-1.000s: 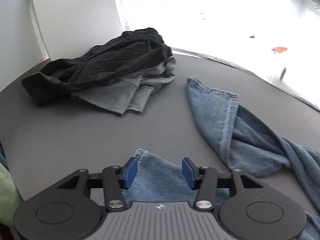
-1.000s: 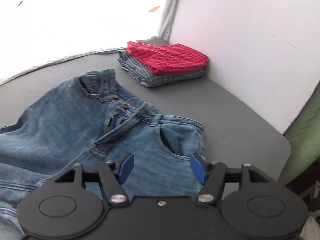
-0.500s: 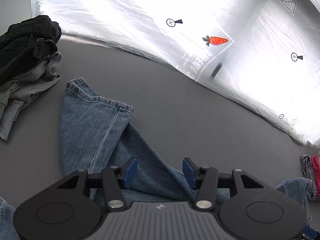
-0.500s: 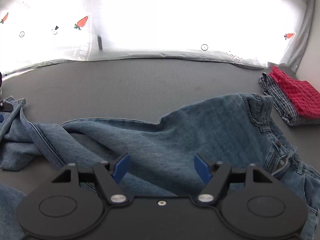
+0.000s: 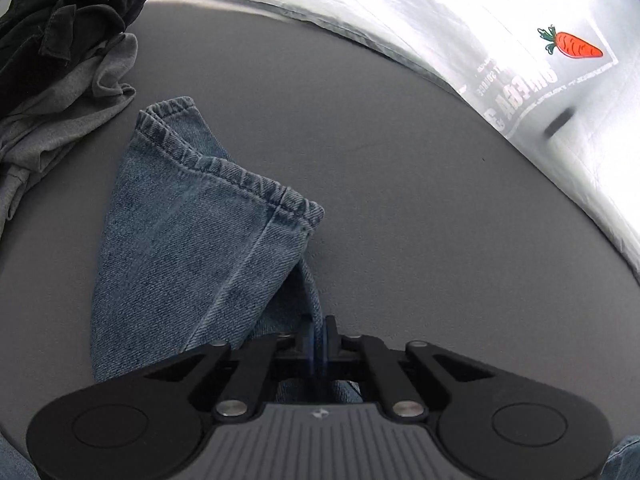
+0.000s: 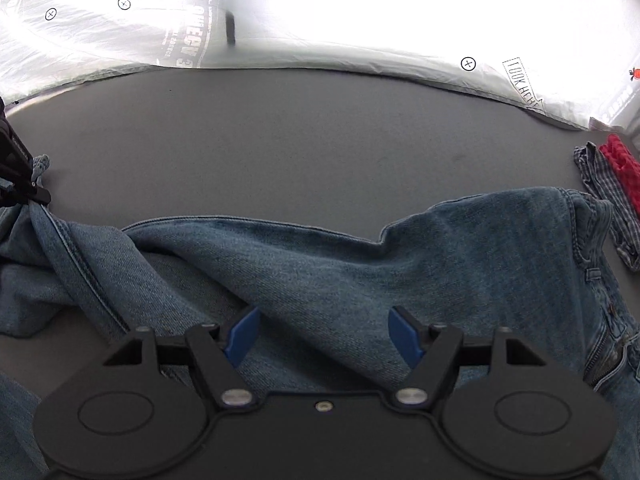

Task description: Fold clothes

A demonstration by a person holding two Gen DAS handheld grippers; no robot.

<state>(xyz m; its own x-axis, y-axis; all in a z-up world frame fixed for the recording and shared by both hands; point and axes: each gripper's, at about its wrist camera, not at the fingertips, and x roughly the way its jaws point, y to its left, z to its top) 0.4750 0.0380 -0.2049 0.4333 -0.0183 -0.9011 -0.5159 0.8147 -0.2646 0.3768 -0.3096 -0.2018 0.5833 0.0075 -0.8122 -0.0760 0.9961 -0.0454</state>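
Two grippers work over one pair of jeans [image 5: 192, 248] spread on a grey table [image 5: 400, 200].

From the left wrist, the left gripper [image 5: 316, 344] has its blue pads pressed together on a fold of denim at the edge of a trouser leg. That leg runs away from the jaws toward the far left, its stitched hem [image 5: 224, 172] lying flat on the table. Near the hem, at the far left corner, sits a heap of black and grey clothes [image 5: 68, 56]. A white sheet [image 5: 520, 60] with a carrot print runs along the table's far edge.

From the right wrist, the right gripper [image 6: 322, 336] hangs over the middle of the jeans with its blue fingers [image 6: 242, 336] spread apart and nothing between them. The denim stretches across the near half of the table, waistband and zip [image 6: 608, 340] at the right. At the left edge the other gripper [image 6: 20, 184] pinches a raised ridge of denim. At the far right edge lies a stack [image 6: 616, 184] of checked cloth with red cloth on top, just beside the waistband.
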